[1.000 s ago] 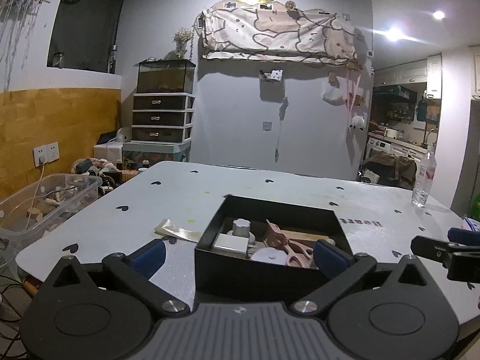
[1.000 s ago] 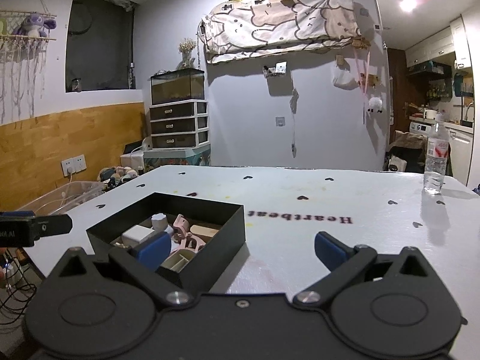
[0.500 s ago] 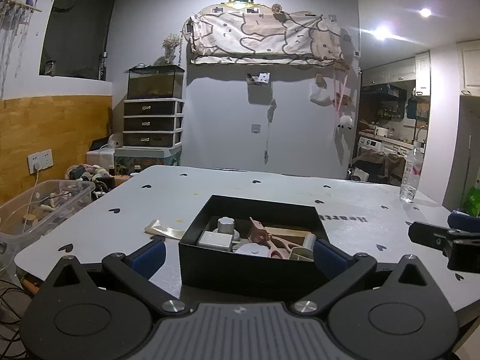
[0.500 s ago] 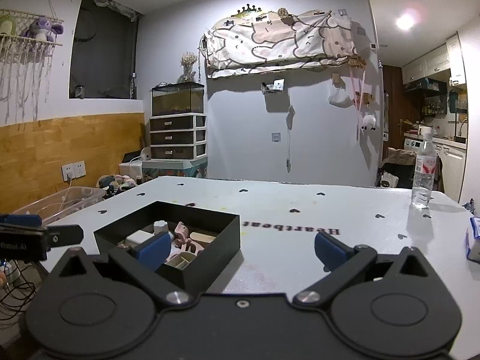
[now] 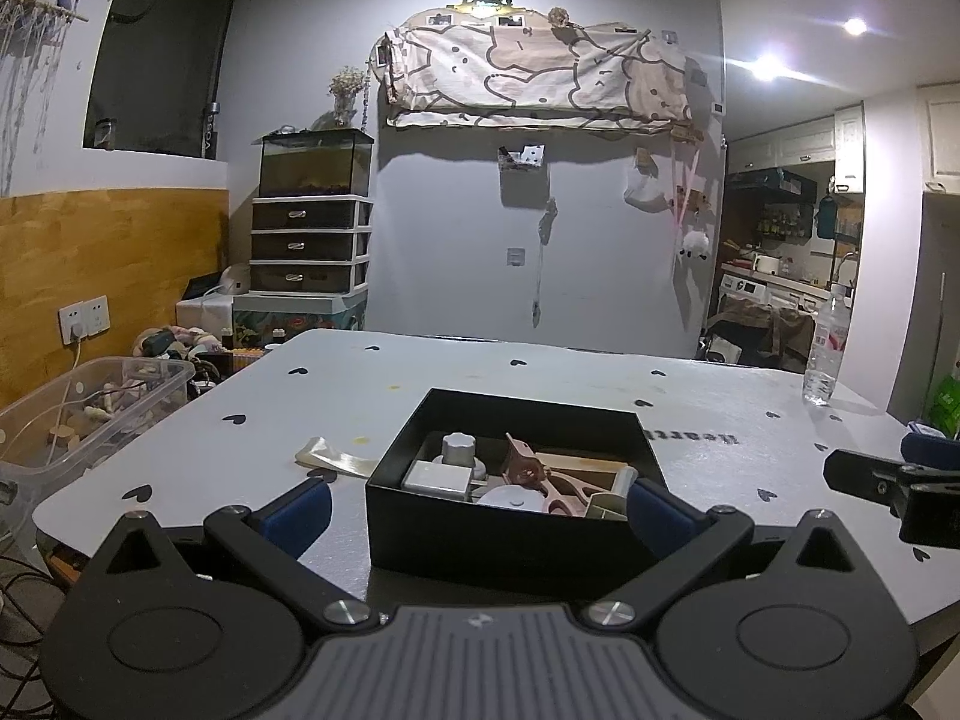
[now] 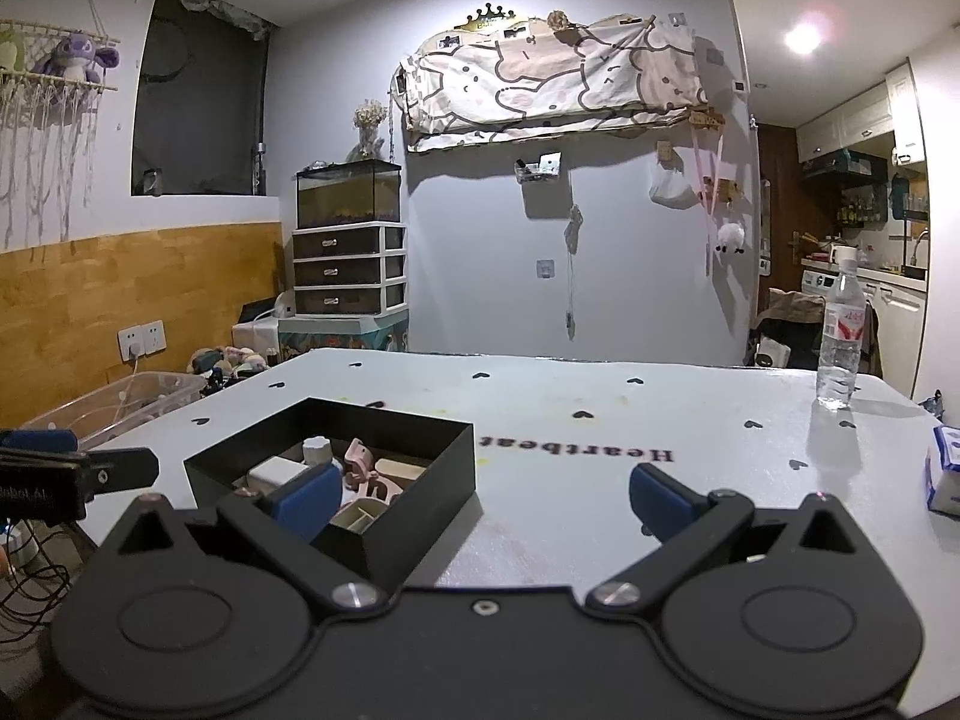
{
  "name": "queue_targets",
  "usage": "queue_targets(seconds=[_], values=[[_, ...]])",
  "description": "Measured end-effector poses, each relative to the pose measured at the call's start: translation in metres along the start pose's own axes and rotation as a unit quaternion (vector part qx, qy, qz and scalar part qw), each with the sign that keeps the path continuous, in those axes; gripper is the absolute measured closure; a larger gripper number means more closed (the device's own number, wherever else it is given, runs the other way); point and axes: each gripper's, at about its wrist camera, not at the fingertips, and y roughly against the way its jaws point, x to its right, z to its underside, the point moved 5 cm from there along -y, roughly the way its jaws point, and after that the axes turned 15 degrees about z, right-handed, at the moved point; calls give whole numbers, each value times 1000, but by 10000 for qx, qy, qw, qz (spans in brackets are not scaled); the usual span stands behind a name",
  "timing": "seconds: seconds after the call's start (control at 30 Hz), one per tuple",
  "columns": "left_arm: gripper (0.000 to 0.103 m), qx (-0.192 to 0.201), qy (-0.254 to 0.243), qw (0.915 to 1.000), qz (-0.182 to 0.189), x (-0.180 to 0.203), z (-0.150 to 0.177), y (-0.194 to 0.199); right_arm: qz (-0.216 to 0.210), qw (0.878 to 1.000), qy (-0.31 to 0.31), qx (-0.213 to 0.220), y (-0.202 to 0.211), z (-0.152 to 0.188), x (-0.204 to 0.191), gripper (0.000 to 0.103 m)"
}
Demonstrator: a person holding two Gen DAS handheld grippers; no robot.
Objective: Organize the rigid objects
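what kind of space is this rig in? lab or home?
Likely a home: a heart-print table, a plastic drawer unit with a fish tank on it, and a kitchen beyond the doorway.

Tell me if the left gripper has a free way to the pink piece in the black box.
Probably yes: the left gripper is open, the black box has no lid, and the pink piece lies exposed on top.

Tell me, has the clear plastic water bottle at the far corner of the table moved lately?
Cannot tell. The clear plastic water bottle still stands by the same black heart print on the white table; only the cameras shifted.
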Motion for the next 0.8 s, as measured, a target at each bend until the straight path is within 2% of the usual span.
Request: queue_targets(seconds=[0.8], values=[[0, -7, 4, 10000, 9, 0, 0, 0, 35, 10000, -14, -45, -2, 2, 1, 0]])
